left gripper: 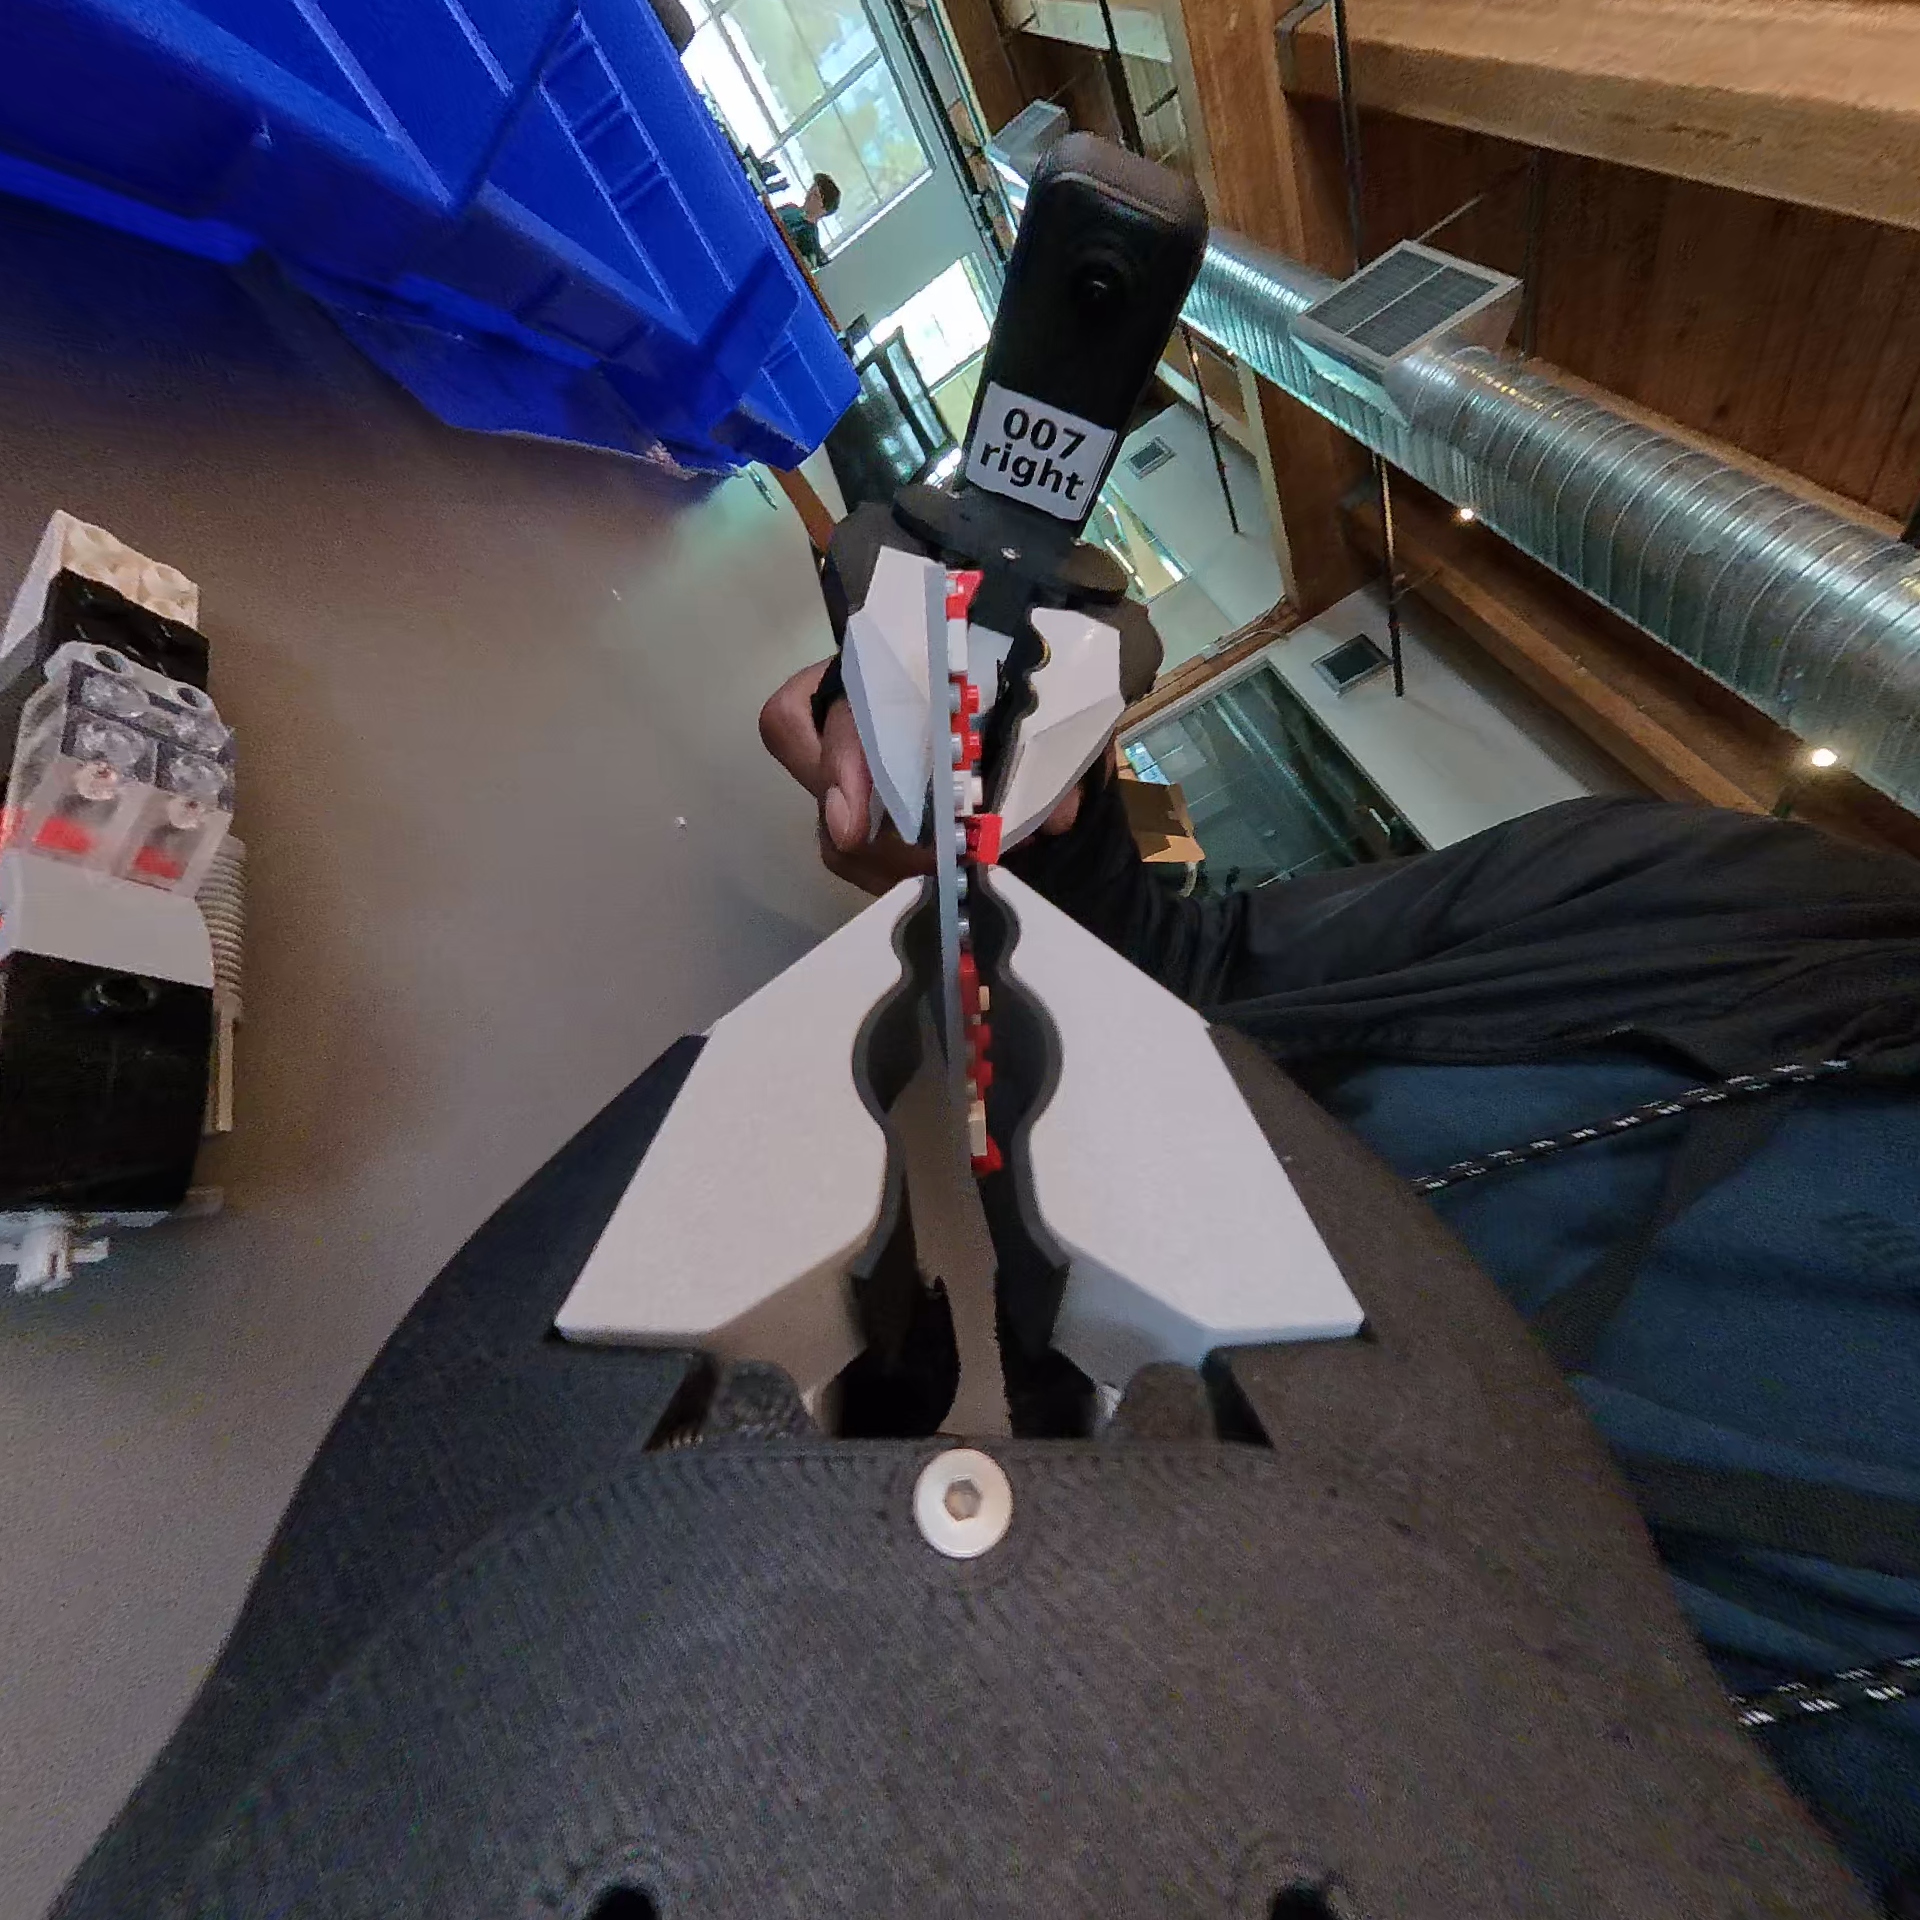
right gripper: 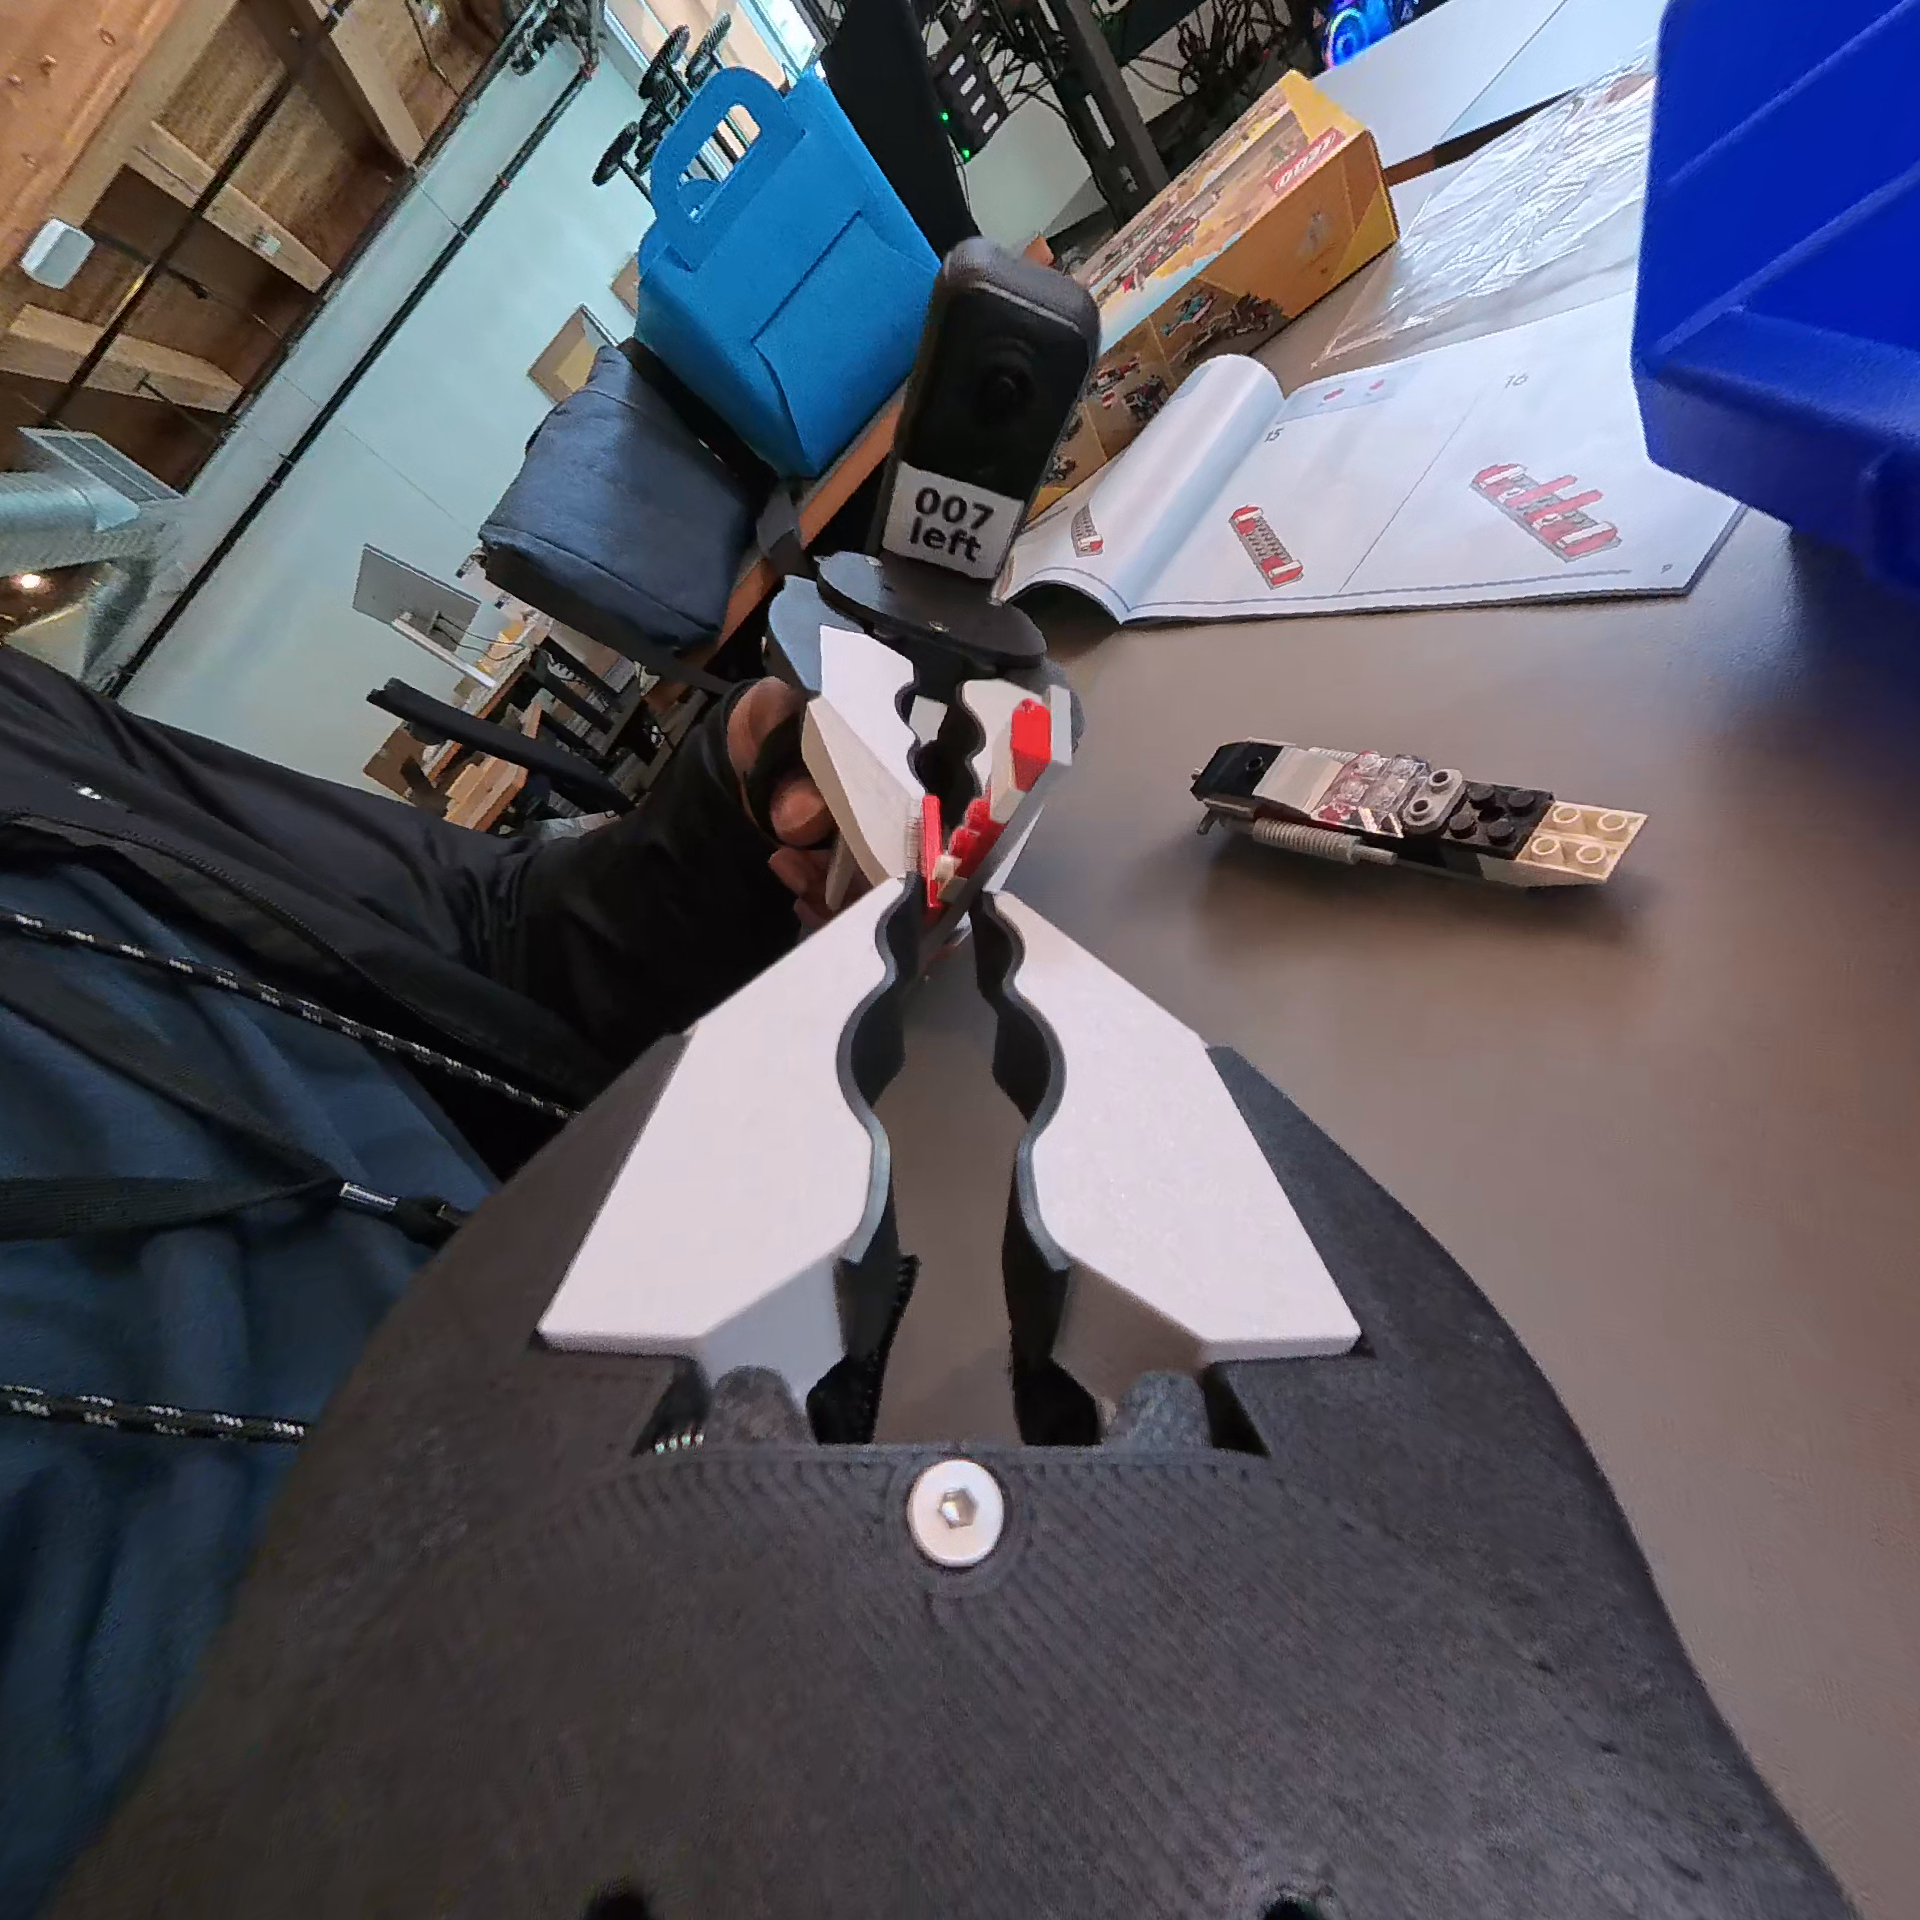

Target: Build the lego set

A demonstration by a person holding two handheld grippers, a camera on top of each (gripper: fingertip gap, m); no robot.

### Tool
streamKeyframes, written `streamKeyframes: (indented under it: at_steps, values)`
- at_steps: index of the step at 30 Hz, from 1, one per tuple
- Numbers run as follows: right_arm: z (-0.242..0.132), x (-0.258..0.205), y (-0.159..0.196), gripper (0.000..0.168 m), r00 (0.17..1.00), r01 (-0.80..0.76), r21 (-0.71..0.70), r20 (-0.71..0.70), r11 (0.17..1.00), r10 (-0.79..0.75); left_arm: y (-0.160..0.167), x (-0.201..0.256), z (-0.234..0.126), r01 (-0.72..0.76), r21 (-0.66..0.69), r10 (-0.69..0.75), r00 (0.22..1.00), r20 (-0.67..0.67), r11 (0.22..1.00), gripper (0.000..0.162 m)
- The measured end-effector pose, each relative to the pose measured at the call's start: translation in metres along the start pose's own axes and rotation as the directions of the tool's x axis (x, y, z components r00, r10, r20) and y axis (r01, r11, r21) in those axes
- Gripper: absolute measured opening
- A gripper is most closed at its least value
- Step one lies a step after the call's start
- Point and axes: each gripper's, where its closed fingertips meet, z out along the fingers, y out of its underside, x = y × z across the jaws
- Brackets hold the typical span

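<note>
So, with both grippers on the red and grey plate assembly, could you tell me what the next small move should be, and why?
Probably a gentle squeeze to seat the red bricks. The left gripper and right gripper both clamp the grey plate assembly edge-on in mid-air, above the table. Whether every brick sits flush is hard to tell.

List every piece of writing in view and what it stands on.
I won't quote wording; these things bear it:
White sticker on the black camera, left wrist view: legible print.
White label on the black camera body, right wrist view: legible print.
Yellow box: logo, small.
Open instruction booklet: tiny page numbers.
Lego strip: no writing seen.
</note>
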Motion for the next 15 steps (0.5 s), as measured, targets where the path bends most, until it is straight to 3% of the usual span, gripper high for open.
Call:
streamKeyframes:
  at_steps: [15]
  values:
    - [-0.0021,0.0016,0.0047,0.006,0.999,0.002,0.015,-0.054,1.0,-0.001,0.0027,-0.0064,0.0009,-0.056,-0.029,0.058,0.996,0.063,0.998,0.01]
